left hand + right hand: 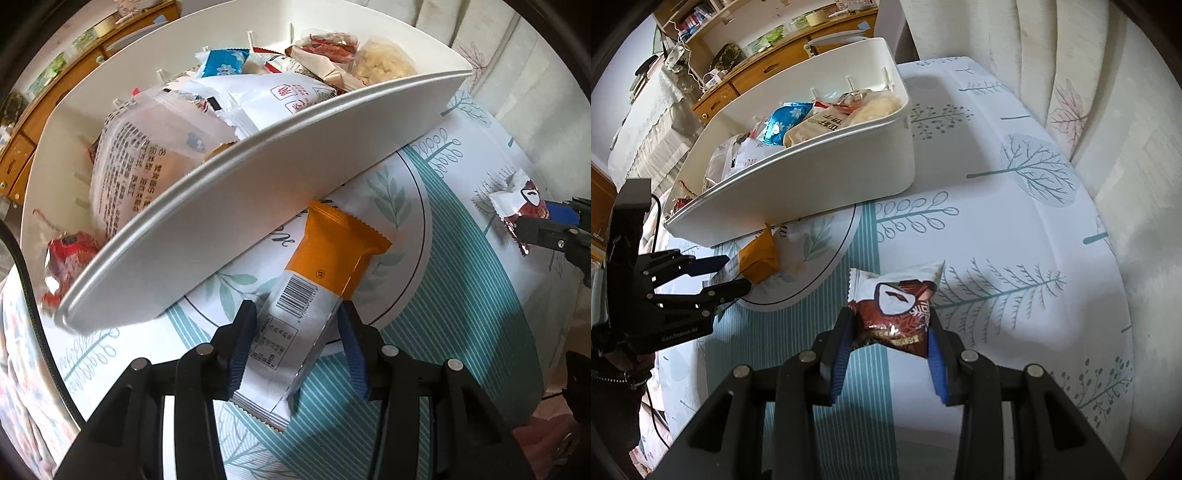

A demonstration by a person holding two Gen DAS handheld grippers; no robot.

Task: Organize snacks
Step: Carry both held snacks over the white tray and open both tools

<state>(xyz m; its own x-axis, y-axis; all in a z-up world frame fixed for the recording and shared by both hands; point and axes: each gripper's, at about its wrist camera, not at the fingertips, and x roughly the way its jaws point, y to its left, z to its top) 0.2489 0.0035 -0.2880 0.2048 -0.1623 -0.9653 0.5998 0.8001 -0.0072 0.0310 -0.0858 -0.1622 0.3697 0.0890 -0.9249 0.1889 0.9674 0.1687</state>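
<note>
The left hand-held gripper [297, 334] is clamped on the orange-and-silver snack bar [314, 295], its blue pads [243, 339] pressed into the silver half near the barcode, so the orange end sticks out forward toward the white bin [258, 206]. The bar looks lifted a bit off the table [461, 295], though that can't be confirmed. The wrapper is probably light, crinkly and a bit slick, with something fairly stiff inside, so a grip across the middle of the body is likely safer than one on the flat crimped end seal.

The right hand-held gripper [890, 332] is closed on the red-and-white candy packet [897, 314], pinched at the lower sides with the white twisted top poking up past the fingertips. It's puffy and soft, so it can likely be squashed or slip if it's squeezed at the air pocket.

Both snacks are held just short of the bin, which is already stuffed with other packets [798, 125]. The bar is nearly at its near wall; the candy is farther out over the table.
</note>
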